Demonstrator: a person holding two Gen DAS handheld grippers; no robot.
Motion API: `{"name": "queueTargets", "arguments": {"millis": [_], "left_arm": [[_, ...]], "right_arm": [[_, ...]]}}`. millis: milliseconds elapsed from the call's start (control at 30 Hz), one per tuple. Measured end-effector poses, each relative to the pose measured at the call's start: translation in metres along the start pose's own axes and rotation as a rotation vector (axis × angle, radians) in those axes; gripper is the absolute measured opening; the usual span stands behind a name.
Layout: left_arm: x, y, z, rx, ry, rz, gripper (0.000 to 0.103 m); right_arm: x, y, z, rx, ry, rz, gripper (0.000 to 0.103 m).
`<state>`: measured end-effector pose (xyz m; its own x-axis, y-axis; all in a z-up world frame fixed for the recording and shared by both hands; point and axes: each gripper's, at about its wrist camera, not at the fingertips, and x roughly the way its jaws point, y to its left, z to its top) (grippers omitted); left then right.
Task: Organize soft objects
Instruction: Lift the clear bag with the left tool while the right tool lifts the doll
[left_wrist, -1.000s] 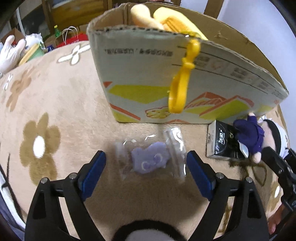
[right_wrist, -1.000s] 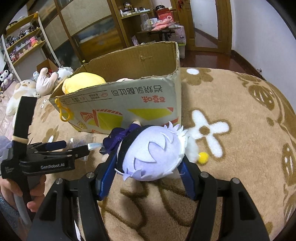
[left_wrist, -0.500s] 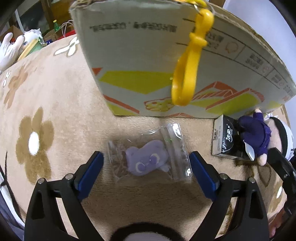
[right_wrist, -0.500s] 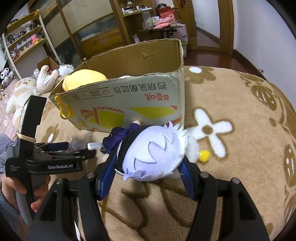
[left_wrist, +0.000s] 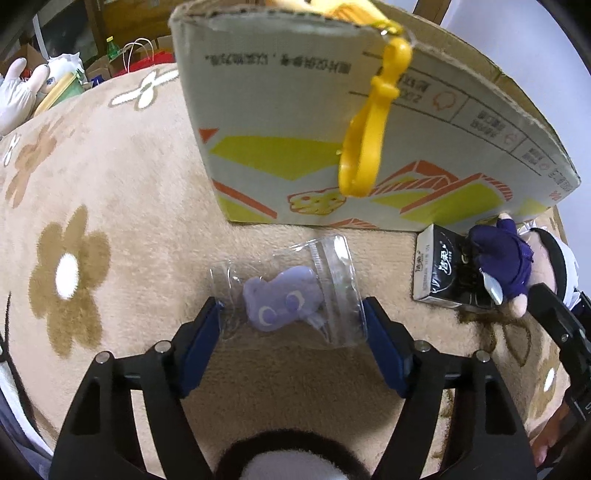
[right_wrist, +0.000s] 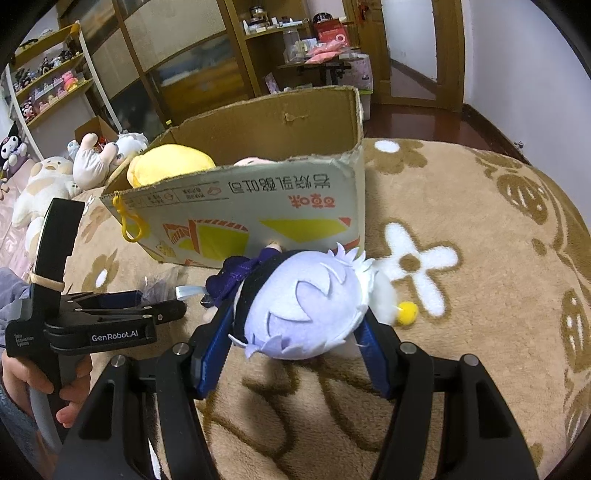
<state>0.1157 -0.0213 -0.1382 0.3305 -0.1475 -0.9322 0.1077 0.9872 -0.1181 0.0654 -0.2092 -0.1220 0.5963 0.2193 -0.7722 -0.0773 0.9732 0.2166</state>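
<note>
Now | left gripper (left_wrist: 291, 321) jaws narrowed onto bagged toy (left_wrist: 282, 301) on rug (left_wrist: 110, 177) by box (left_wrist: 295, 122) | right gripper (right_wrist: 295, 332) jaws clamp doll (right_wrist: 303, 306) | risk: slick bag could slip out.

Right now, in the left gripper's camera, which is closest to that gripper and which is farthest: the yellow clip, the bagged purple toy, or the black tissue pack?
1. Bagged purple toy, between the left gripper fingers.
2. Black tissue pack, off to the right.
3. Yellow clip, hanging on the cardboard box beyond.

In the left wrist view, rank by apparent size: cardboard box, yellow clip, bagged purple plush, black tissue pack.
1. cardboard box
2. bagged purple plush
3. yellow clip and black tissue pack look alike; the clip's nearness makes ranking unsure.
</note>
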Motion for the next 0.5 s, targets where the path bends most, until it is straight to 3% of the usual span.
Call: {"name": "queueTargets", "arguments": {"millis": [500], "left_arm": [[-0.049,0.008,-0.023,-0.001,-0.085,-0.001,0.071]], "right_arm": [[-0.032,-0.007,-0.004,0.041,-0.087,-0.047,0.067]]}}
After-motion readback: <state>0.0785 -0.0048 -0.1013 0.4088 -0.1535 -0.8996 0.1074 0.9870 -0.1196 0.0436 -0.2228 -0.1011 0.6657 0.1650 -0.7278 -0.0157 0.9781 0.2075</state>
